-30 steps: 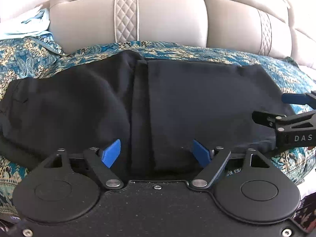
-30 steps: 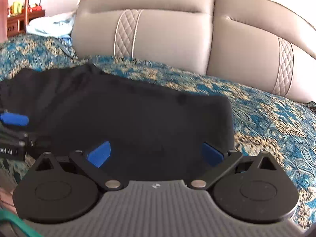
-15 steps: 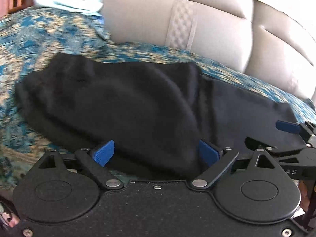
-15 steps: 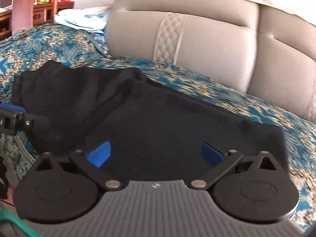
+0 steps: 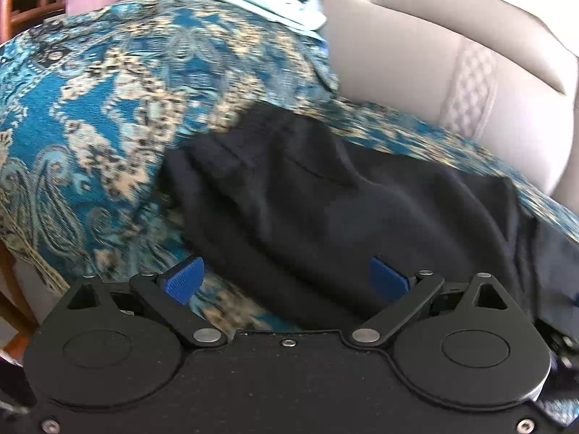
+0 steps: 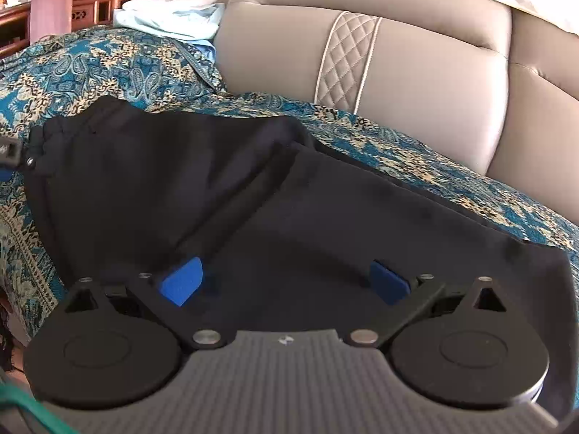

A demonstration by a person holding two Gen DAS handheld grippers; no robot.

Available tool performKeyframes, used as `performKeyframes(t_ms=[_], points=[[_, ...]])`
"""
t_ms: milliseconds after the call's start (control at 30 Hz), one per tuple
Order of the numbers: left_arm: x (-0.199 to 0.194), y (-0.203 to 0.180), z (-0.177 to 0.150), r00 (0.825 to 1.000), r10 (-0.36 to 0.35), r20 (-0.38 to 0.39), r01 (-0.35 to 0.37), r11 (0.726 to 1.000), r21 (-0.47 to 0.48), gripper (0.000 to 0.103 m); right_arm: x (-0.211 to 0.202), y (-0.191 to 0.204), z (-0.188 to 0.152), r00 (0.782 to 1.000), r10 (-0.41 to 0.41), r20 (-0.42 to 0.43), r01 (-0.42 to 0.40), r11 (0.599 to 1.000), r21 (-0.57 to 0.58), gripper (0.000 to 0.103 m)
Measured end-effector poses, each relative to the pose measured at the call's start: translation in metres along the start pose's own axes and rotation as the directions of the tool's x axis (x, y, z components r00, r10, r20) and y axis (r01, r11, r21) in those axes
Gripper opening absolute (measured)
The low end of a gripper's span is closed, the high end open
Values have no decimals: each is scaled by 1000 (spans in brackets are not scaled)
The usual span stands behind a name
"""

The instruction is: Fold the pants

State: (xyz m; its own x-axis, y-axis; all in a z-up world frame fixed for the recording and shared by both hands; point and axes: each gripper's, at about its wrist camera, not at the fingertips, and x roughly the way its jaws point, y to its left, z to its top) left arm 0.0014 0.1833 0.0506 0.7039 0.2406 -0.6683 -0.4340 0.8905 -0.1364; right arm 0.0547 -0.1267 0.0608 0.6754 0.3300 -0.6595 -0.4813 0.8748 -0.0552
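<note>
1. Pants (image 6: pixel 253 199), black, lie right under and ahead of both tongs on the teal patterned cover (image 5: pixel 101 115), already folded lengthwise by the look of it.
2. Left gripper (image 5: pixel 286 282) has its jaws opening wide, nothing pinched, only the near hem passing between the blue pads.
3. Right gripper (image 6: pixel 286 282) is spread too, hovering over the cloth mid-leg, gripping nothing.
4. Tip, imo: grab both layers at one end, lift evenly and keep the edges lined up so the next fold doesn't skew.
5. Beyond the pants, the beige sofa back (image 6: pixel 416 72); light blue cloth (image 6: pixel 170 14) sits far left.
</note>
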Motion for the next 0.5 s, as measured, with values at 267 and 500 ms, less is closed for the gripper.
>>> performKeyframes(t_ms=[267,500], points=[[32,29,16,999,52,-5,-52,998,-44,98,3,3,-2,1000,15,15,-15,1000,-7,103],[52,40,18,999,41,-18,-42,996,-83,103,5,4,-2,999,16,28,-16,1000,-11,103]])
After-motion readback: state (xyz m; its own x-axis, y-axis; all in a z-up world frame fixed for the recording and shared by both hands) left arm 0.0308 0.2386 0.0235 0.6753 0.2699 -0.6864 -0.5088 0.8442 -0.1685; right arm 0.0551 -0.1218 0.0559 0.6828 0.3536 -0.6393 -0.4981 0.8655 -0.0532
